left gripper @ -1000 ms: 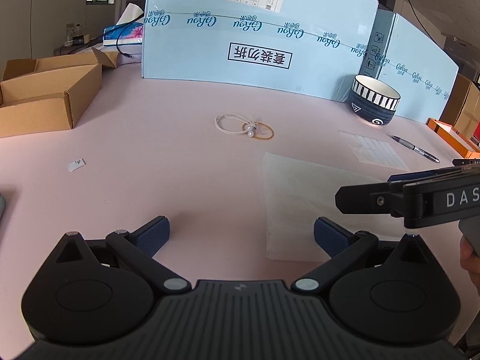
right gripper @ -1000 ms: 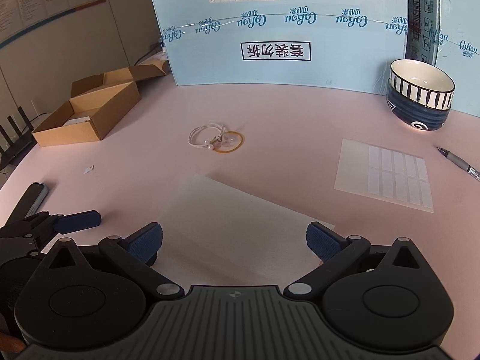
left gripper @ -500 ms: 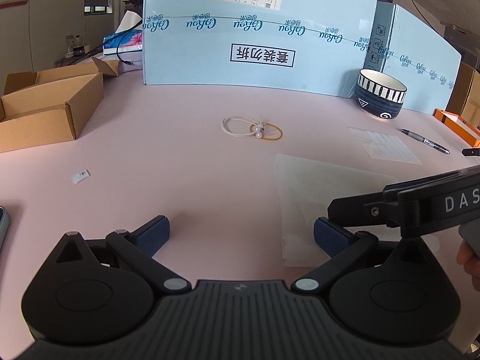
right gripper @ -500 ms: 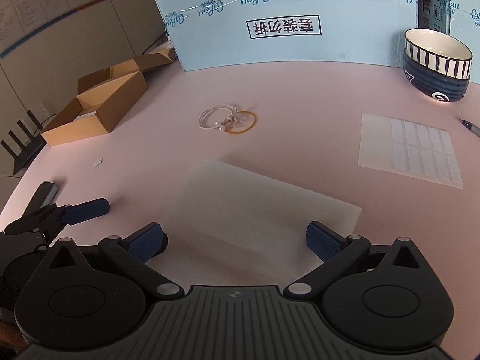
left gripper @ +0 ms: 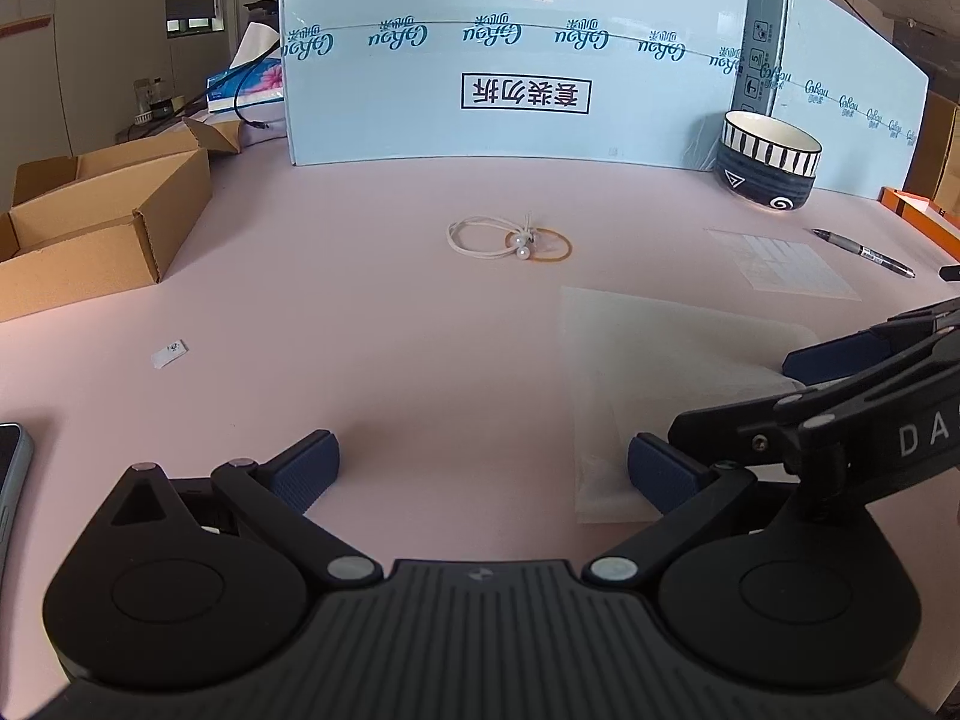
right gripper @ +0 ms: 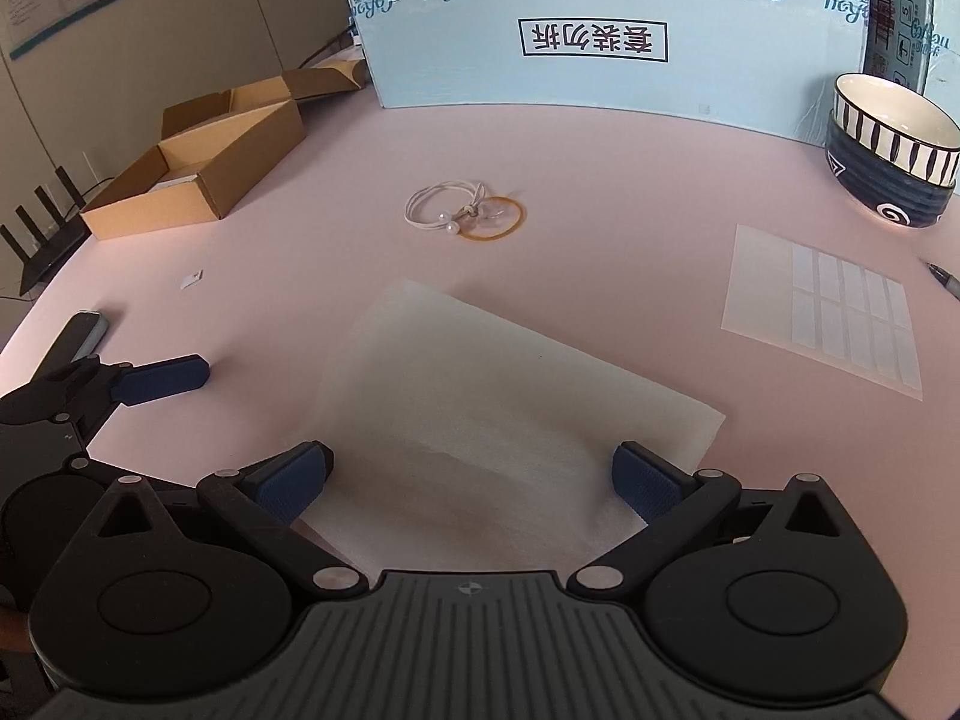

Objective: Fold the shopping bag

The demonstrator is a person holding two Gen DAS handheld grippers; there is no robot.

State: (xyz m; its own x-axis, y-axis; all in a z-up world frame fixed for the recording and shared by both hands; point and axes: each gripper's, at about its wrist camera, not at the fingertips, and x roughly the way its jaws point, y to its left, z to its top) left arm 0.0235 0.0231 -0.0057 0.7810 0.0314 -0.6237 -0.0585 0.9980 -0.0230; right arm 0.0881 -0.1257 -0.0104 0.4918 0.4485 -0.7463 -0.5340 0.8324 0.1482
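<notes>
Flat on the pink counter (right gripper: 600,180), a white shopping bag (right gripper: 480,396), with right gripper (right gripper: 474,474) jaws apart above it, left gripper (left gripper: 480,468) jaws apart just beside.

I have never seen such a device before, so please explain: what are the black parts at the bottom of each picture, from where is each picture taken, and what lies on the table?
The black parts are hand-held grippers, one in each of a person's hands, not a robot arm. Each carries a camera that looks forward along its two blue-tipped fingers.

One picture is from the left gripper, the other from the right gripper. Both are open and hold nothing. Each also shows at the edge of the other's picture.

On the pink table lies a thin white bag, flat, in front of the right gripper. Farther off are hair ties, a sheet of labels, a striped bowl, a pen, cardboard boxes and a big blue box at the back.
</notes>
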